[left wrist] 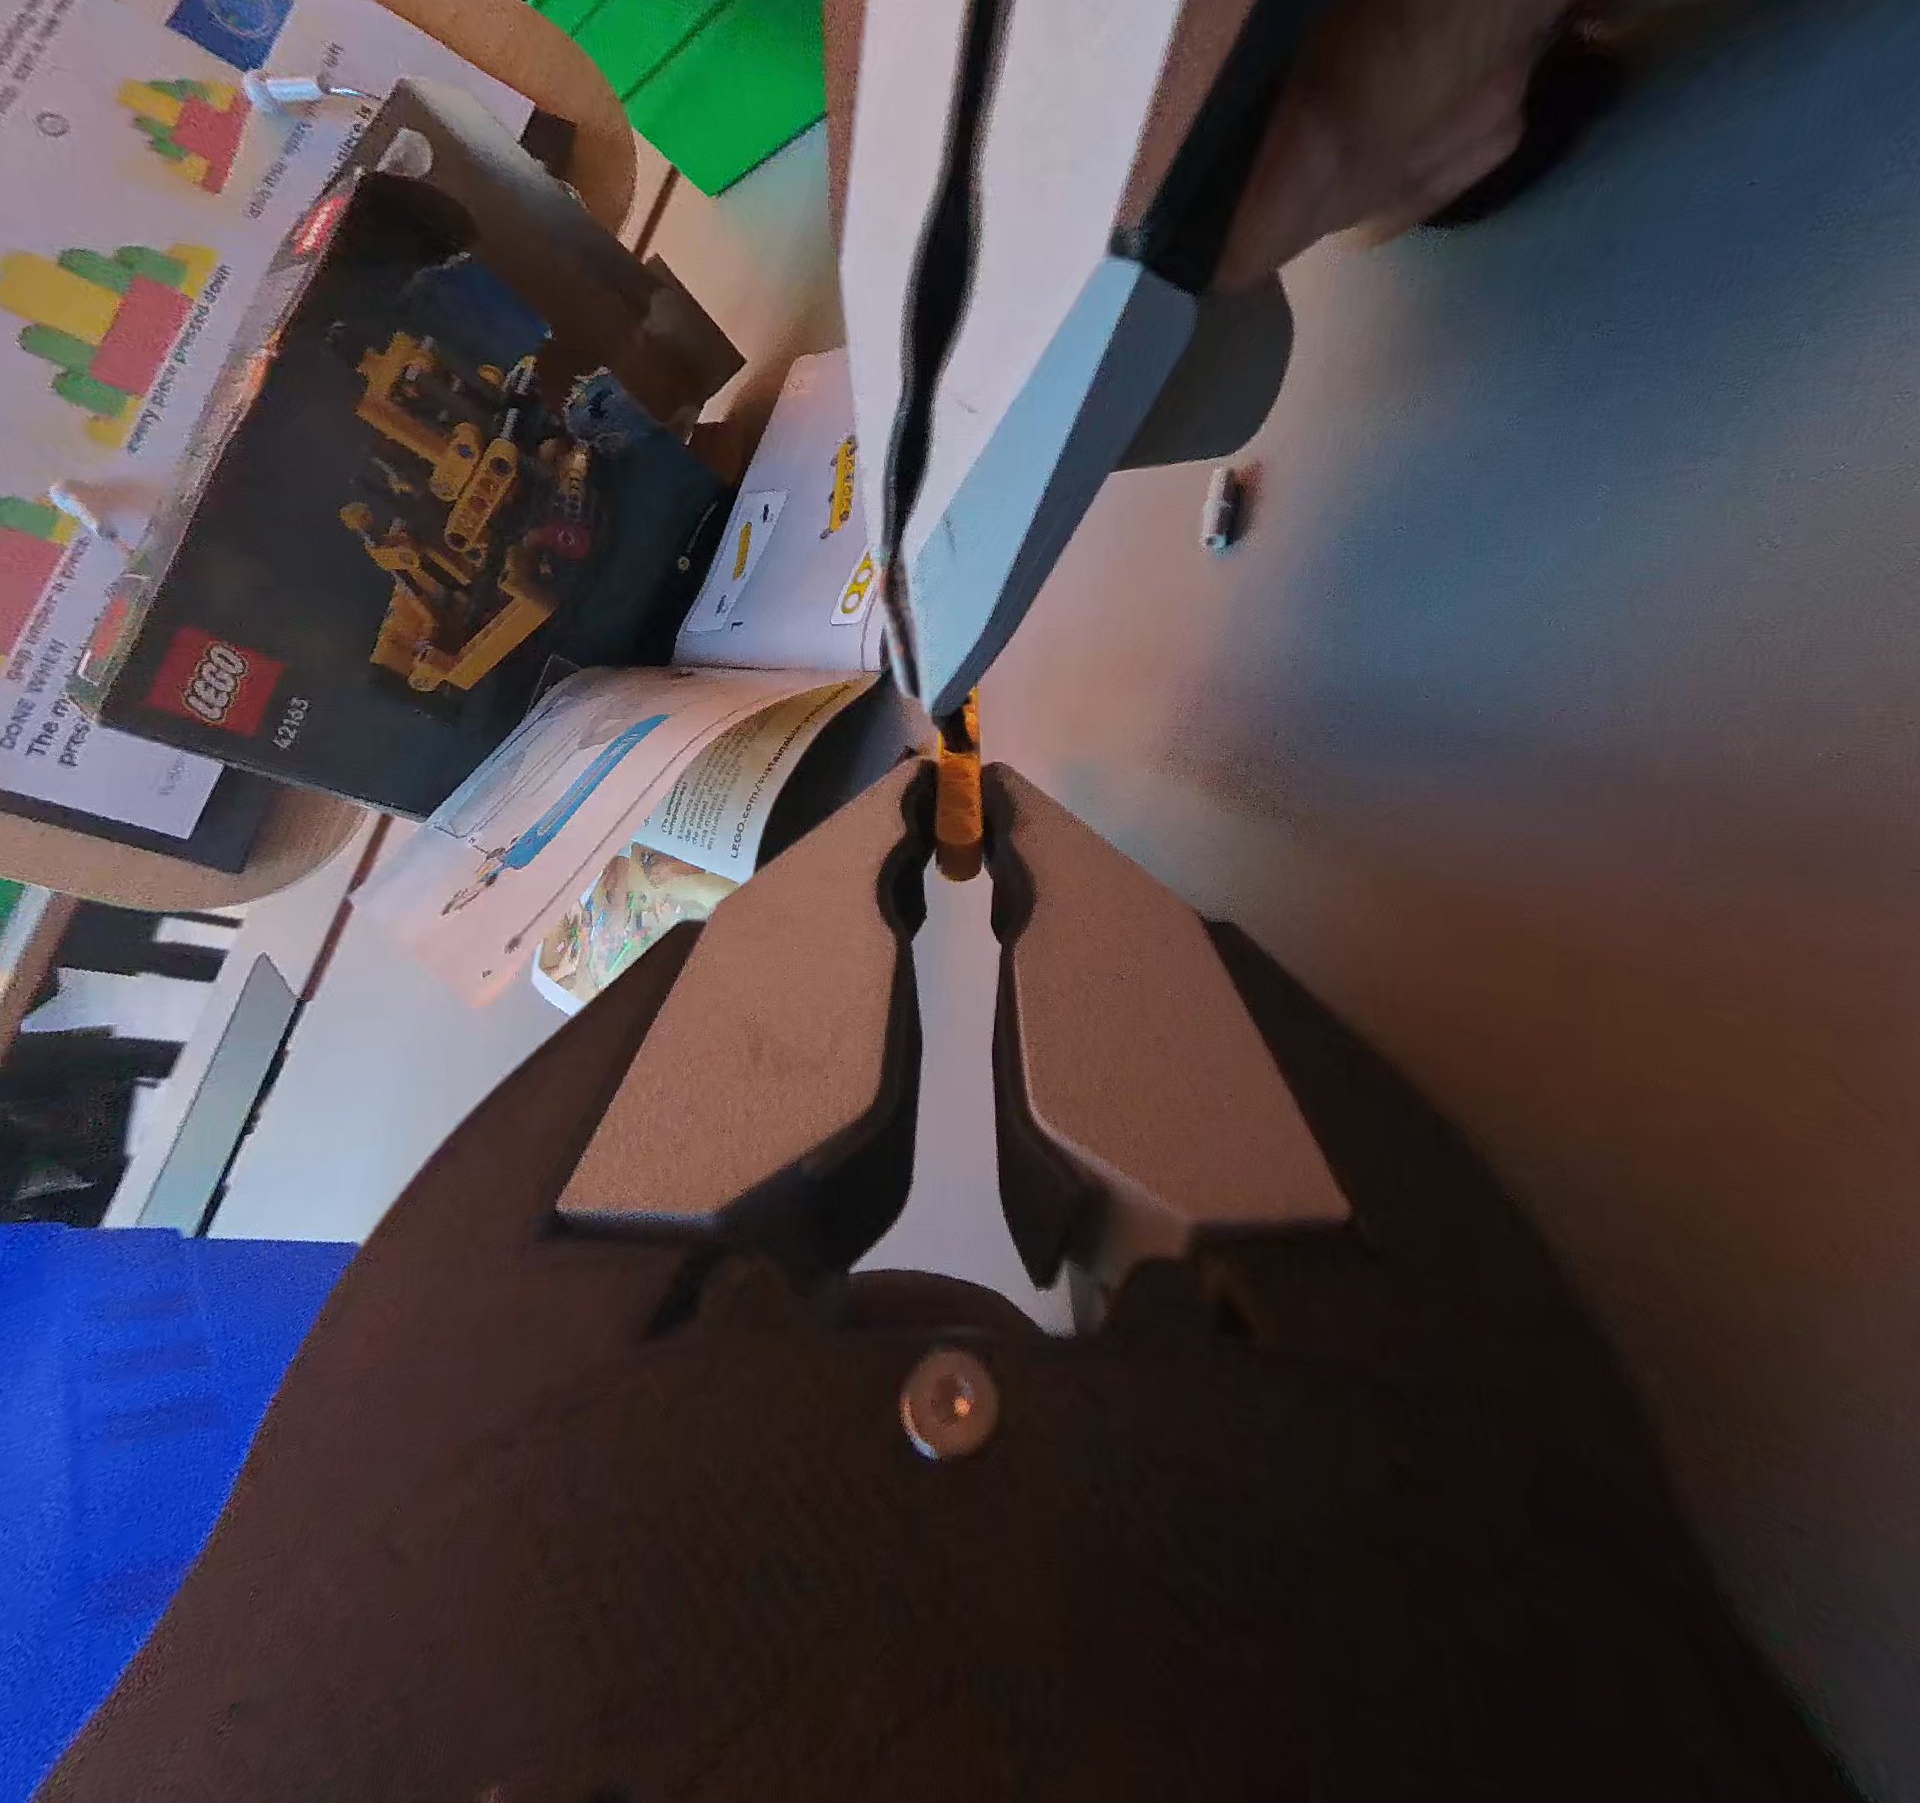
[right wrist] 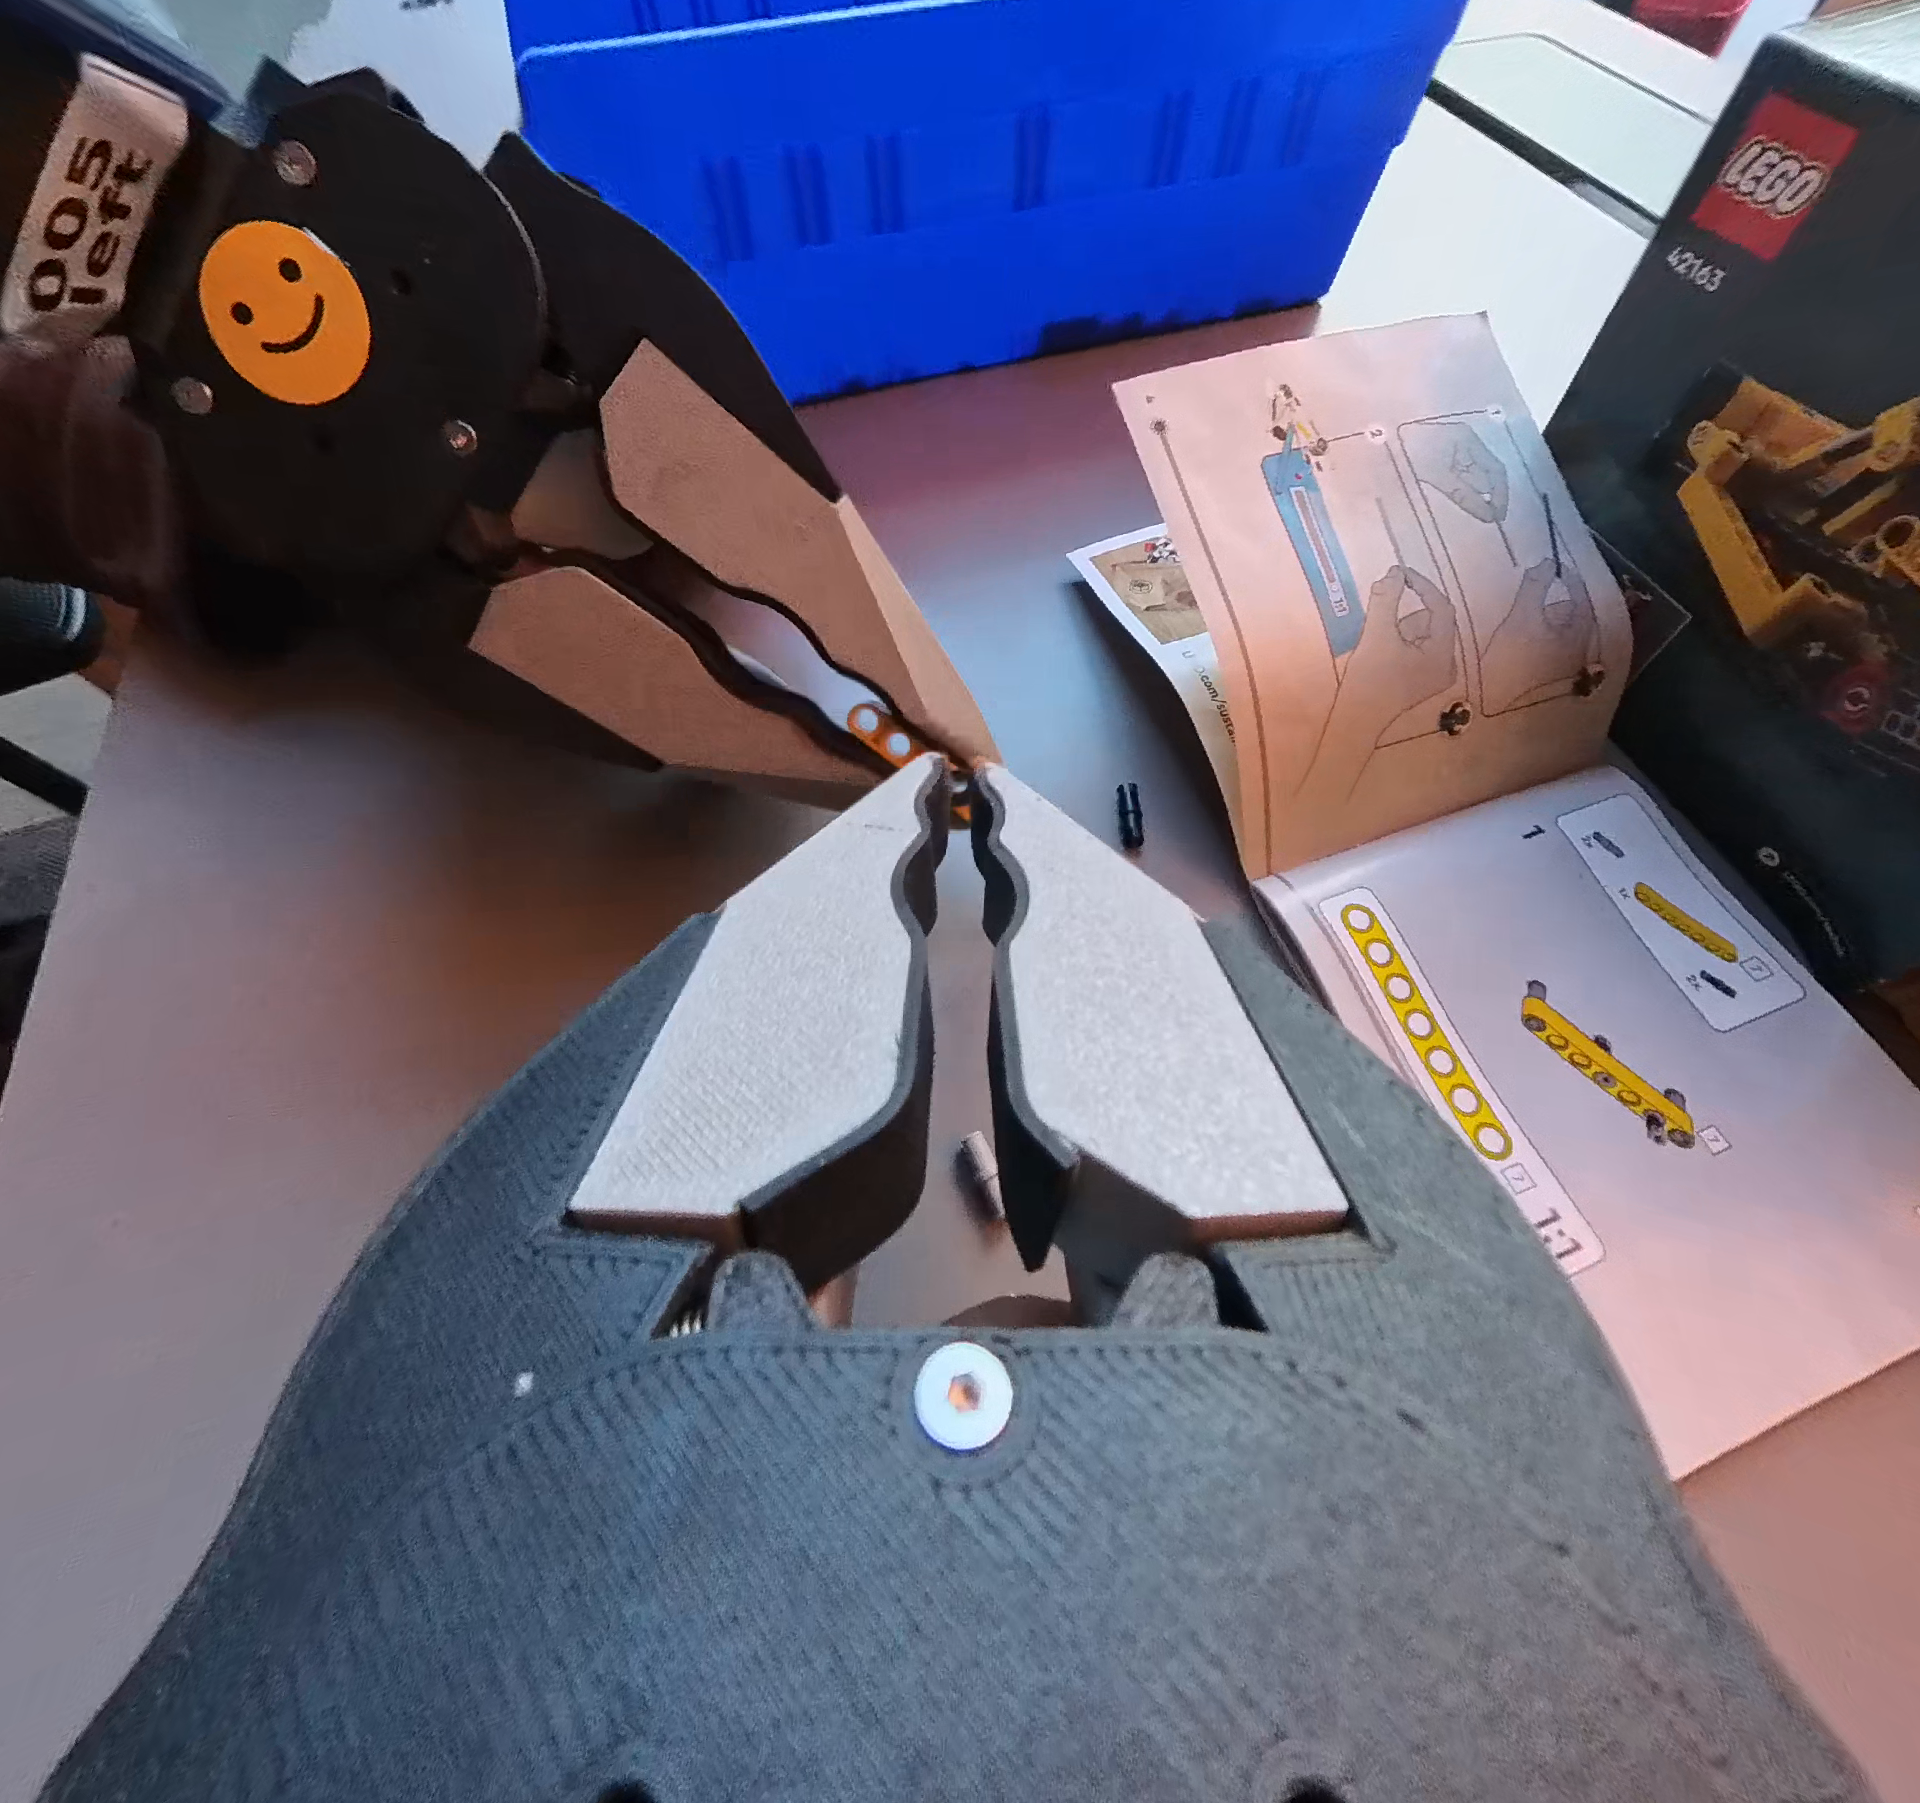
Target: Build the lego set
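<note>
A yellow beam with holes (left wrist: 958, 818) is pinched between the fingers of my left gripper (left wrist: 958, 777), which holds it above the brown table (right wrist: 312, 974). In the right wrist view the left gripper (right wrist: 935, 756) reaches in from the upper left with the beam (right wrist: 883, 730) showing between its fingers. My right gripper (right wrist: 963, 779) meets it tip to tip and is shut on the beam's far end. In the left wrist view the right gripper (left wrist: 909, 673) comes down from above onto that end. A black pin (right wrist: 1129, 808) lies on the table just right of the tips.
A small grey pin (right wrist: 982, 1166) lies on the table under my right gripper, also in the left wrist view (left wrist: 1221, 506). The open instruction booklet (right wrist: 1558, 1078) and the dark set box (right wrist: 1766, 506) lie to the right. A blue bin (right wrist: 987, 143) stands behind. Both grippers' tips are close together, under 4 cm apart. About 4 cm separates my left fingertips from the black pin (right wrist: 1129, 808).
</note>
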{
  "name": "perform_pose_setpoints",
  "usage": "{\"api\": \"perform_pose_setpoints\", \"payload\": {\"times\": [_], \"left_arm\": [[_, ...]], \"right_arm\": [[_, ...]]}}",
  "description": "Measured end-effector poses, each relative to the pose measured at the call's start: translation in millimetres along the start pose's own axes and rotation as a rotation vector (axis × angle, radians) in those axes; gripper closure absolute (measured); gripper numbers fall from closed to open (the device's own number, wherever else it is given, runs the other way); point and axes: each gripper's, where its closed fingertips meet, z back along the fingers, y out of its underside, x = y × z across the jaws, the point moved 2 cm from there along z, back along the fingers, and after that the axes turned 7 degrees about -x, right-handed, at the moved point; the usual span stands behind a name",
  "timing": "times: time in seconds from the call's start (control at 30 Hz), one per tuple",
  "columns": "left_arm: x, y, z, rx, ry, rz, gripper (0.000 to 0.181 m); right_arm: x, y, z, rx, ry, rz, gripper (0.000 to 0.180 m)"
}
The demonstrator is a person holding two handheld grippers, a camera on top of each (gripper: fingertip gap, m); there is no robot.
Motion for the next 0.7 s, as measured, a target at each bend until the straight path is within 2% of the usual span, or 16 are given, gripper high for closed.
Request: {"api": "perform_pose_setpoints", "payload": {"times": [0.7], "left_arm": [[2.6, 2.5, 0.3, 0.018, -0.016, 0.018, 0.176]], "right_arm": [[-1.8, 7.0, 0.7, 0.047, 0.019, 0.006, 0.179]]}}
